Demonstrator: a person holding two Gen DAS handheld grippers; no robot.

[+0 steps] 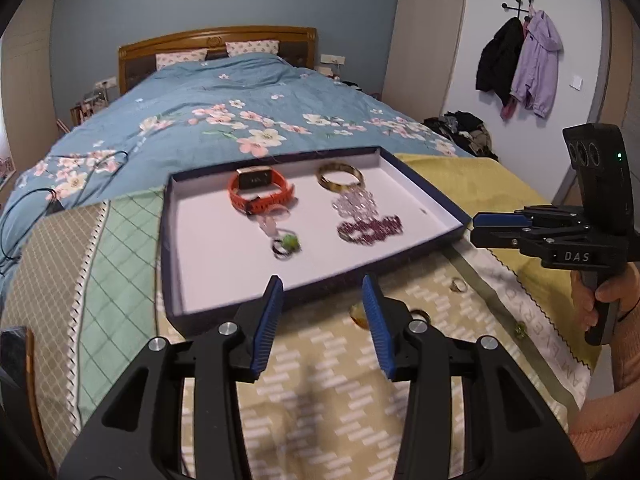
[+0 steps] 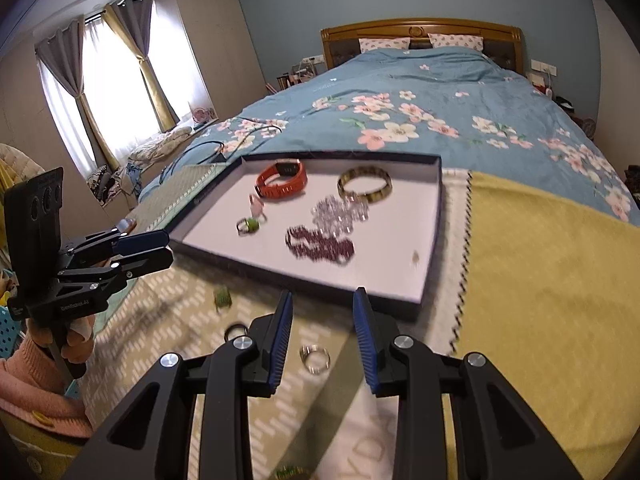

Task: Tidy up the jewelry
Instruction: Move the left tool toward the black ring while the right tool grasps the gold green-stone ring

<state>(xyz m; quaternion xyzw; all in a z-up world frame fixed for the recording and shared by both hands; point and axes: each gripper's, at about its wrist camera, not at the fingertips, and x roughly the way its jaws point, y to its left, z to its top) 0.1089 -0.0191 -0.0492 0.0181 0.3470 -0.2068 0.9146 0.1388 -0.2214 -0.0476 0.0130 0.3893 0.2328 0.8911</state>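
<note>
A shallow dark-blue tray [image 1: 424, 184] [image 2: 434, 216] with a white floor lies on the bed. In it are an orange watch [image 1: 260, 192] [image 2: 282, 180], a yellow-green bangle [image 1: 340, 176] [image 2: 364, 184], a pale bead bracelet [image 1: 356, 202] [image 2: 340, 212], a dark purple bead bracelet [image 1: 370, 232] [image 2: 320, 246] and a green-stone ring [image 1: 286, 246] [image 2: 248, 226]. Loose rings [image 1: 458, 286] [image 2: 315, 358] lie on the patterned cloth in front of the tray. My left gripper [image 1: 322, 300] [image 2: 140, 248] is open and empty. My right gripper [image 2: 322, 312] [image 1: 500, 228] is open and empty above a ring.
A yellow towel [image 2: 552, 272] lies right of the tray, a green checked cloth [image 1: 120, 240] left of it. A black cable [image 1: 24, 208] lies on the blue floral quilt [image 1: 200, 120]. A small green piece [image 2: 222, 298] and an amber ring [image 1: 358, 316] lie on the cloth.
</note>
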